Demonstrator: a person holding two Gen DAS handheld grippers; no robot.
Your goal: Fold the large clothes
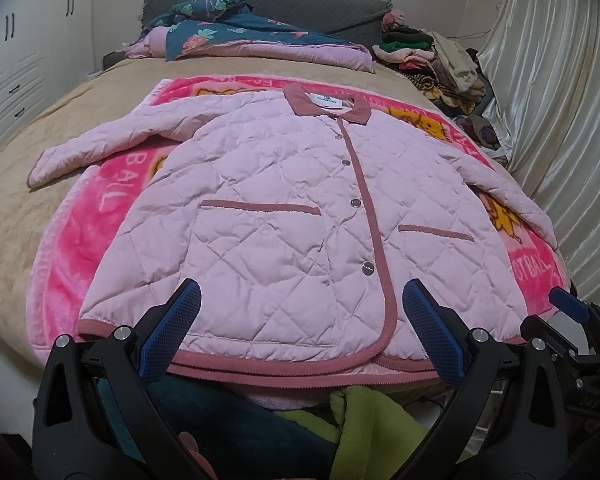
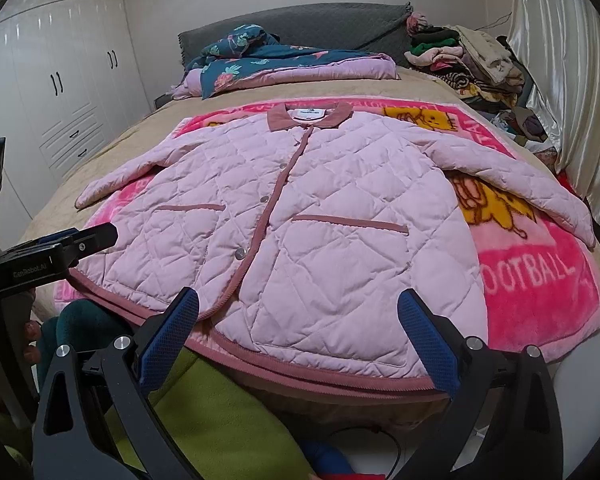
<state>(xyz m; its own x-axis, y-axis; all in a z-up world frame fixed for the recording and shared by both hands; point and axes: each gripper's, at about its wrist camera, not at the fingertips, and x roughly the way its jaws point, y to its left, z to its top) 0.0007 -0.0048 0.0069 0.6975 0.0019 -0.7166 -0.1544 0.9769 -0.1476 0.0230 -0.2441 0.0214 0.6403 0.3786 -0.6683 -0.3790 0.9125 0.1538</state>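
Starting the fold, as I judge it: on the bed a pink blanket carries the jacket, flat, front up, snapped shut, nothing folded yet. Its long axis runs away from me, collar far, hem nearest, sleeves spread to both sides. My left hand-held gripper and right hand-held gripper hover at the hem, both spread apart, empty. Next I probably need to reach out to a sleeve and bring it across the body.

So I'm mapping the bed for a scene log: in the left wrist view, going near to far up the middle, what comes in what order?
Pink quilted jacket → pink football blanket → tan bedspread → floral blue quilt → grey headboard.
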